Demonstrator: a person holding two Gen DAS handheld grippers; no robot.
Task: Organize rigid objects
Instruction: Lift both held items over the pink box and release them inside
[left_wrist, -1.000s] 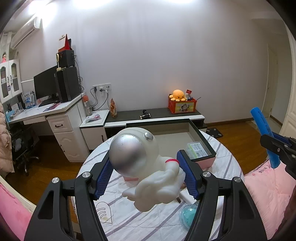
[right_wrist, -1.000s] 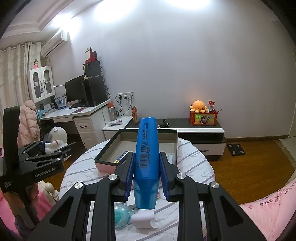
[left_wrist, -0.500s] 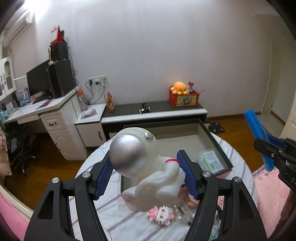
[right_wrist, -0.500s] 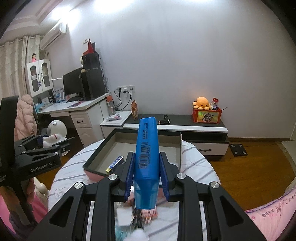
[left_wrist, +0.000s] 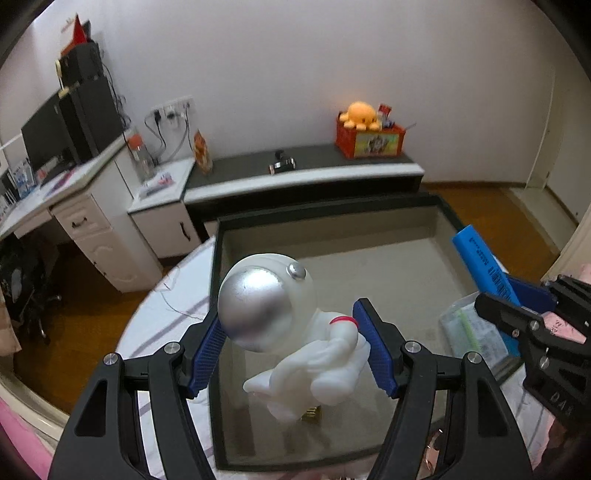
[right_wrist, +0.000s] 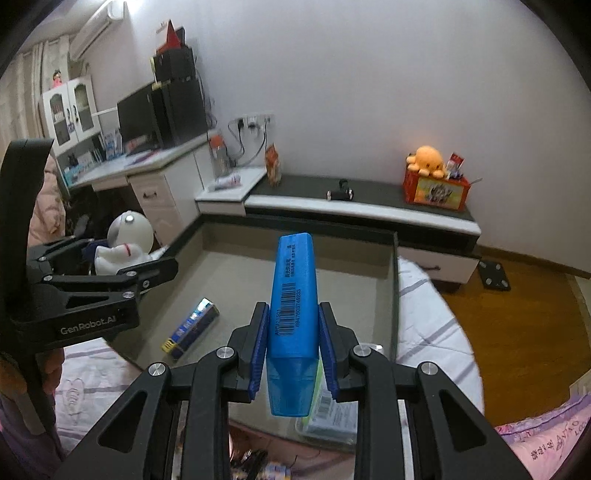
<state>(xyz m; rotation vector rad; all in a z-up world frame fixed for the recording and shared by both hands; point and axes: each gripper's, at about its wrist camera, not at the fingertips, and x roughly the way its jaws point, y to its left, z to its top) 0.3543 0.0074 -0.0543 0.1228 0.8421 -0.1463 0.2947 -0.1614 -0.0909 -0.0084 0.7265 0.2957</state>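
- Two grippers loaded, both above the dark-rimmed tray (left_wrist: 388, 206).
- Left gripper (left_wrist: 291, 354): pads clamp white astronaut figurine (left_wrist: 295, 332).
- Right gripper (right_wrist: 293, 343): fingers pinch blue highlighter (right_wrist: 293, 295).

Round table (right_wrist: 436, 325), striped cloth; shallow dark-rimmed tray (left_wrist: 332, 218) on it.

White wall (right_wrist: 369, 74), wooden floor (right_wrist: 517, 306), white desk (right_wrist: 155, 158), low cabinet (left_wrist: 306, 173).

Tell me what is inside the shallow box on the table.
The box holds a small blue battery pack and a clear flat packet. Its near floor is hidden behind the astronaut and blue case.
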